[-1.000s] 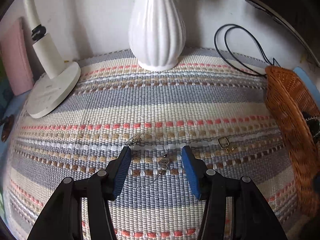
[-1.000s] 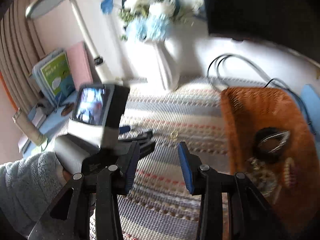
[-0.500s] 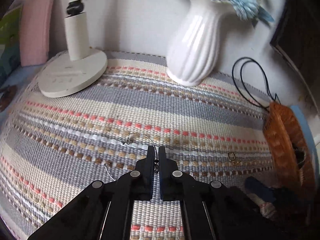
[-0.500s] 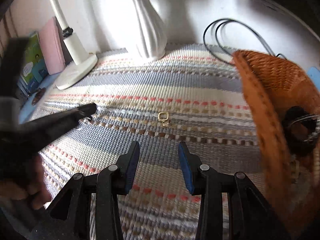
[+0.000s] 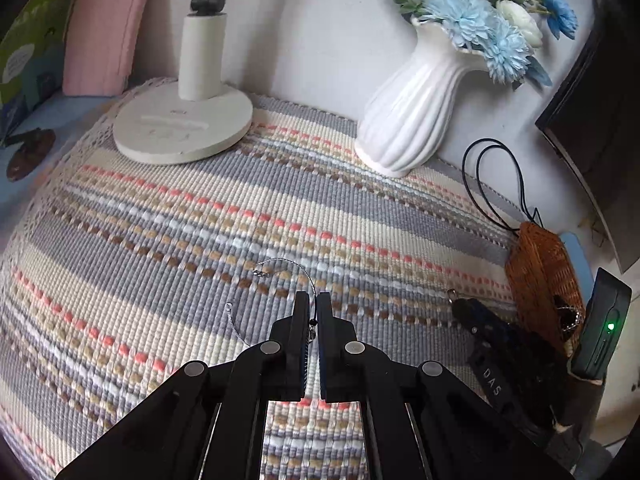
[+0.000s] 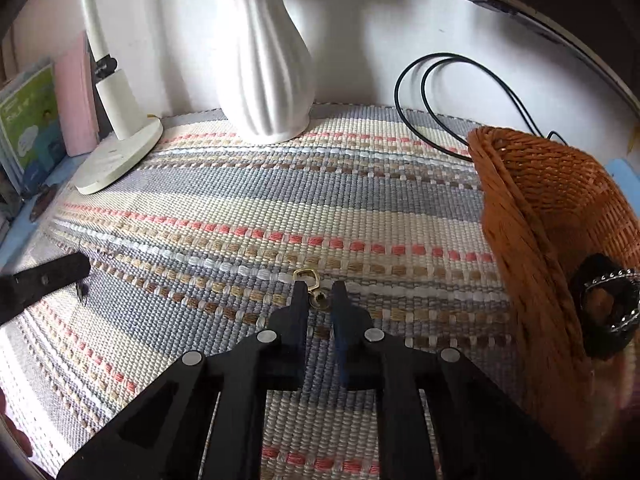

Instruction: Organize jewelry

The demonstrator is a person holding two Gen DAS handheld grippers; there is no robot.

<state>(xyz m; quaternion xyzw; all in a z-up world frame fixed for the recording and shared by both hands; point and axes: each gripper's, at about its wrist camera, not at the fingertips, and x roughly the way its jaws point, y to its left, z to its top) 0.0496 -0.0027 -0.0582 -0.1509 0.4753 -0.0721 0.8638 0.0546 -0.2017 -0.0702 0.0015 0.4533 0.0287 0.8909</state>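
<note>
Now my left gripper (image 5: 313, 300) is pinched tight on the thin silver chain (image 5: 292, 268), its blue pads pressed together with a small dark bead and charm caught between them; one end of the chain arcs up and left to a clasp lying on the striped woven mat (image 5: 160, 216), the other end curls out to the near left of the fingers. My right gripper (image 6: 319, 289) has its jaws just closing, and they stand narrow around a small gold earring (image 6: 310, 280): the square gold loop pokes out past the fingertips and a round bit sits between the pads, though I cannot tell whether the pads really press it. That earring lies on the mat, left of the brown wicker basket (image 6: 520, 200), which already holds a dark ring-shaped piece with a sparkly edge (image 6: 606, 304). At the far side a white ribbed vase (image 6: 264, 68) with blue flowers stands right of the white lamp base (image 6: 120, 156). A black cord (image 6: 424, 92) loops behind the basket.
</note>
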